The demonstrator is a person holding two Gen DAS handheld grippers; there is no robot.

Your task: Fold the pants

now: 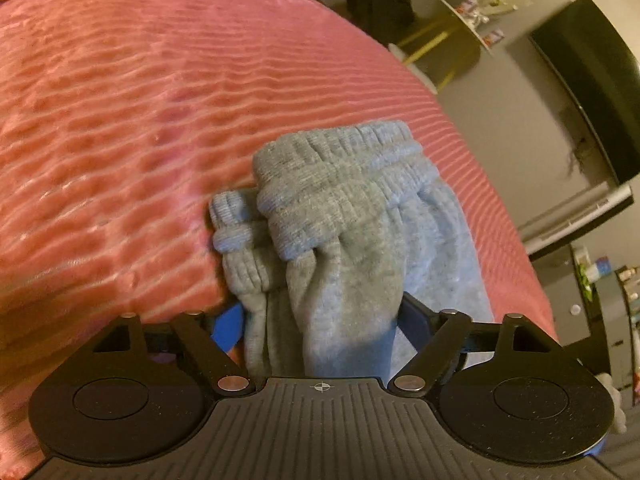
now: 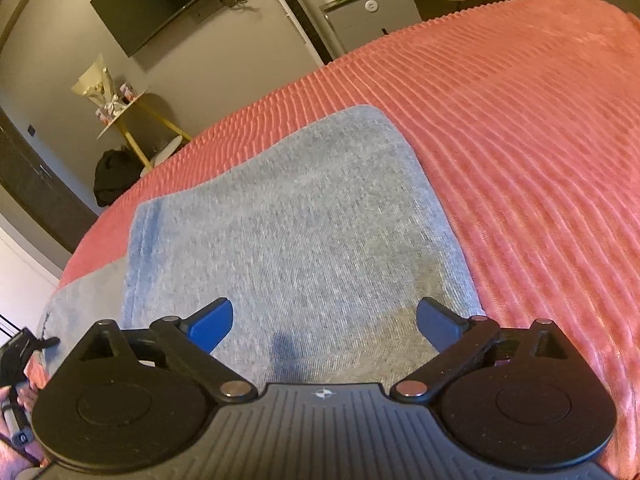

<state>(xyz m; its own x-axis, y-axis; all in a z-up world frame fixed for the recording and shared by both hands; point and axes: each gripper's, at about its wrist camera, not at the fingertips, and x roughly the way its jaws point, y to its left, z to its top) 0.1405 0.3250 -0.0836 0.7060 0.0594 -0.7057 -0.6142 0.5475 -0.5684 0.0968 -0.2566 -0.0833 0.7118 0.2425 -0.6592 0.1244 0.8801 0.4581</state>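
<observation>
Here the grey pants [image 2: 288,216] are lying on the pink ribbed bedcover [image 2: 520,128] of the bed, already folded into a compact shape. The left tool [image 1: 320,320] is standing with its jaws apart, and a bunched part of the fabric with the ribbed cuffs [image 1: 332,184] is sitting between them; whether the pads are pressing it I cannot tell, because cloth is covering them. The right tool [image 2: 324,326] is standing wide open above the flat fabric and is gripping nothing. To do this step well, I think the left tool should be leaving the cuffs flat and in line with the folded edge, and both tools should be drawing away straight, so no pad is dragging the cloth and spoiling the fold. The left wrist view is showing the gathered cuffs and their wrinkles, which the right wrist view is not showing. The right wrist view is giving the smooth folded panel, its clean far edge and a side seam [image 2: 140,240].
</observation>
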